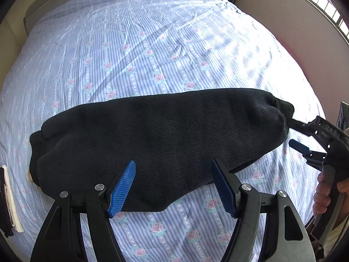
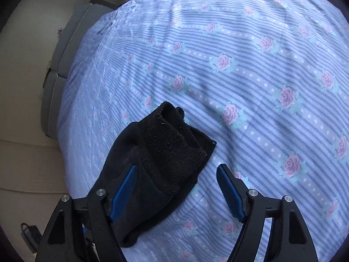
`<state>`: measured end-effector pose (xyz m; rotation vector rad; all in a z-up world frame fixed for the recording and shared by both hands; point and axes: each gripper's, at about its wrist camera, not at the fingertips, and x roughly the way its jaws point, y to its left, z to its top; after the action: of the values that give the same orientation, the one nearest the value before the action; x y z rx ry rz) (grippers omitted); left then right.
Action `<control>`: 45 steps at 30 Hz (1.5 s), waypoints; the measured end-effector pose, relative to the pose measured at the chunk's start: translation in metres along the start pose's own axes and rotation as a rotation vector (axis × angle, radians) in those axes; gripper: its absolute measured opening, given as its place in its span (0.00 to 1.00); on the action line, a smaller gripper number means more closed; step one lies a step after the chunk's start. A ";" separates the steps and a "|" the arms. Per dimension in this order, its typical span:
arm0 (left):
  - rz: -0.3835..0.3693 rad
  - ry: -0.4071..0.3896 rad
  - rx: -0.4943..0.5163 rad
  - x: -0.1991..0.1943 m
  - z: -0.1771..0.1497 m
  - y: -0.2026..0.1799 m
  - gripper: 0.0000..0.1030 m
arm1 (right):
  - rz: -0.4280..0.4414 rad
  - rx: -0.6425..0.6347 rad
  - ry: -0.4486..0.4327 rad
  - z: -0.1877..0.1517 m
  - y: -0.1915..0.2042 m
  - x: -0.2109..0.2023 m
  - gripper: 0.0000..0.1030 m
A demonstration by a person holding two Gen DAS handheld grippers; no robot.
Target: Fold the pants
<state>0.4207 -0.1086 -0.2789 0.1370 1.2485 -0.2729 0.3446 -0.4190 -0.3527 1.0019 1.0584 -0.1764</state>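
Observation:
Black pants (image 1: 157,135) lie folded lengthwise into a long band across the bed, ribbed cuffs at the right end. My left gripper (image 1: 173,166) is open just above the near edge of the pants, holding nothing. My right gripper (image 1: 291,131) shows at the right of the left wrist view, open beside the cuff end. In the right wrist view the right gripper (image 2: 177,170) is open over the ribbed cuffs (image 2: 172,139), which lie between the blue pads, nearer the left one.
The bed sheet (image 1: 152,43) is blue striped with pink roses. A folded dark and white item (image 1: 8,198) lies at the bed's left edge. A wall and window (image 1: 322,2) are at the right. Floor and bed frame (image 2: 59,65) show left in the right wrist view.

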 end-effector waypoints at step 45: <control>-0.020 0.030 0.017 0.008 -0.010 -0.012 0.68 | -0.046 -0.155 0.028 0.023 0.040 0.043 0.30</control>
<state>0.4105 -0.1184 -0.2896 0.1439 1.2784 -0.2995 0.4048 -0.3996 -0.3600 0.8425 1.1042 -0.1160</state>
